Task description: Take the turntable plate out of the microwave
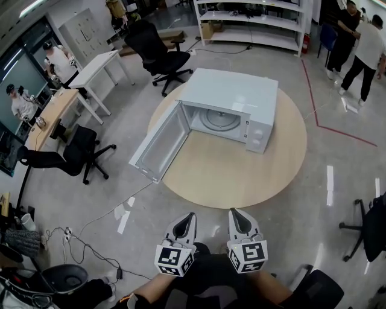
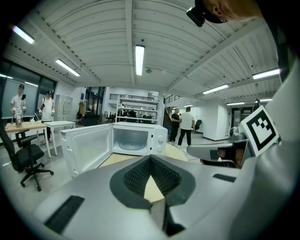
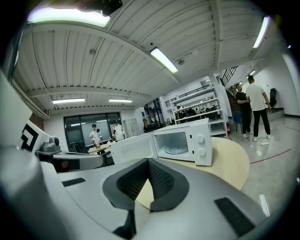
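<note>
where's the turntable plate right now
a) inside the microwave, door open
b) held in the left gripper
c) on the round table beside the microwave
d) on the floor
a: the turntable plate lies flat inside the cavity of the microwave, in view past the door, which is swung wide open.

grey floor point(image 1: 338, 217), black chairs point(image 1: 160, 53), white shelving point(image 1: 253, 18)

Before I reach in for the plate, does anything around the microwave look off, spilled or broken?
Nothing stands out. The microwave sits level on the round table, its door wide open, the turntable plate lying flat inside. No spill or damage shows; only loose cables trail on the floor.
</note>
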